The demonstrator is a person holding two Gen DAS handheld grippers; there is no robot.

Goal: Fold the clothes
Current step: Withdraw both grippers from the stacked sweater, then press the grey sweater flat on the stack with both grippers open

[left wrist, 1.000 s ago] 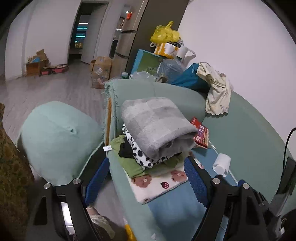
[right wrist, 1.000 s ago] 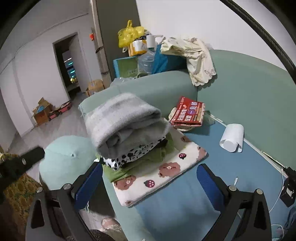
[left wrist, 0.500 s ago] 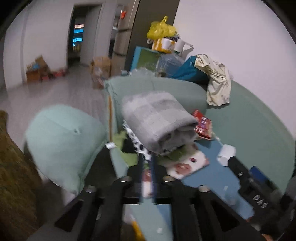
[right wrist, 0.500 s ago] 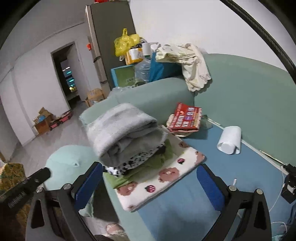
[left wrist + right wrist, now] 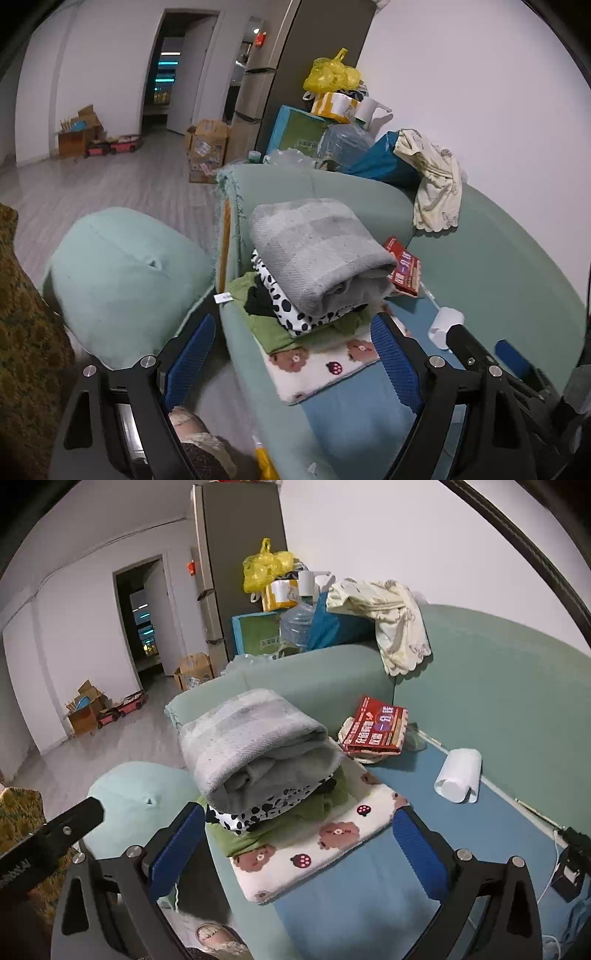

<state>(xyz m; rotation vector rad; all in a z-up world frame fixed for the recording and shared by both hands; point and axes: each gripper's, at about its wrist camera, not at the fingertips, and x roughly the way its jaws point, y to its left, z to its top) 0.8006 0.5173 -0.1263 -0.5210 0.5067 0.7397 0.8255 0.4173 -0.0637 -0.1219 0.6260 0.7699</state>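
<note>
Folded stack on sofa seat, near armrest: grey towel on top, spotted piece and green garment beneath, bear-print cloth at bottom. Left gripper short of stack, jaws opening, nothing between. Right gripper spread wide, empty, likewise short of stack. Judged: between garments, stack looking done. Cream garment draped unfolded over sofa back, well apart. Next move likely: reach there, pinch at edge, bring down to clear seat for folding.
</note>
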